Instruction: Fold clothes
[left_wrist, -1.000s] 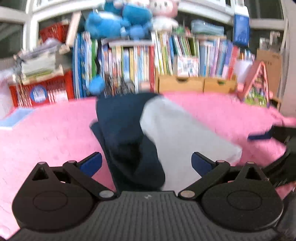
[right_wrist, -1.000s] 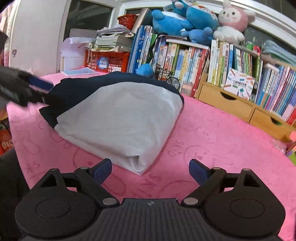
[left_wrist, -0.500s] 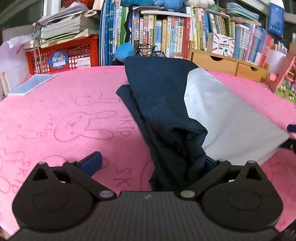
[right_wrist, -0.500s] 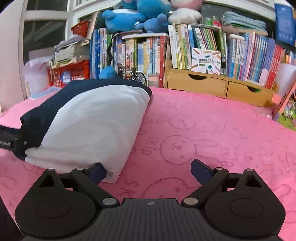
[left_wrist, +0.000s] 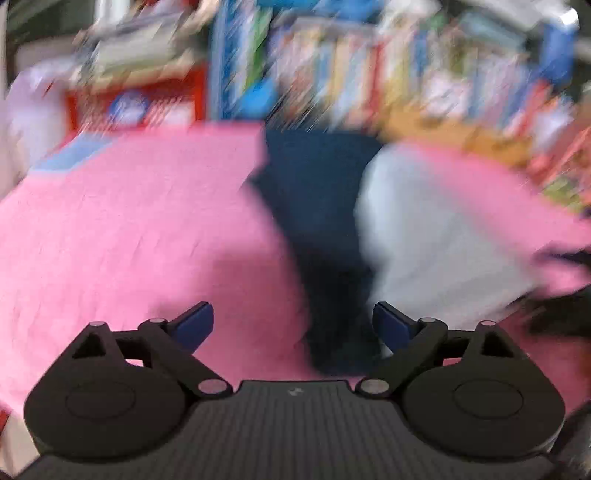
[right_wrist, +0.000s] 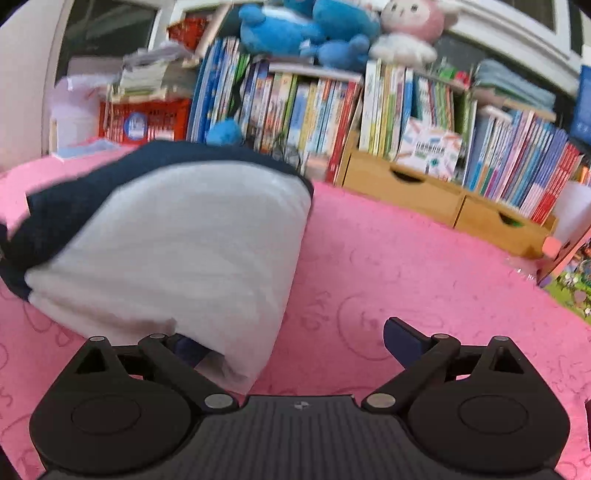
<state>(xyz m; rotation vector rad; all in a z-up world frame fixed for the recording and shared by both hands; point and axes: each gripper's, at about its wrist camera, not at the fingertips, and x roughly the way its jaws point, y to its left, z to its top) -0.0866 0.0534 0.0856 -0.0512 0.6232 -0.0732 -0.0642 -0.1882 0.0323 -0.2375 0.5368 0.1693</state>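
Left gripper (left_wrist: 293, 325) fingers are spread wide, having just eased inward slightly, gripping nothing; the folded garment's (left_wrist: 332, 236) navy near end lies between them. Right gripper (right_wrist: 295, 341) fingers, just widening, are released; the garment's white corner (right_wrist: 236, 354) covers its left finger. The garment lies on the pink counter (right_wrist: 424, 266), books (right_wrist: 295, 107) beyond.

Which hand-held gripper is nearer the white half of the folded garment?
Right. The right hand-held gripper has the corner of the white half lying over its left finger, jaws open. The left hand-held gripper fronts the navy half; the white part lies beyond its right finger.
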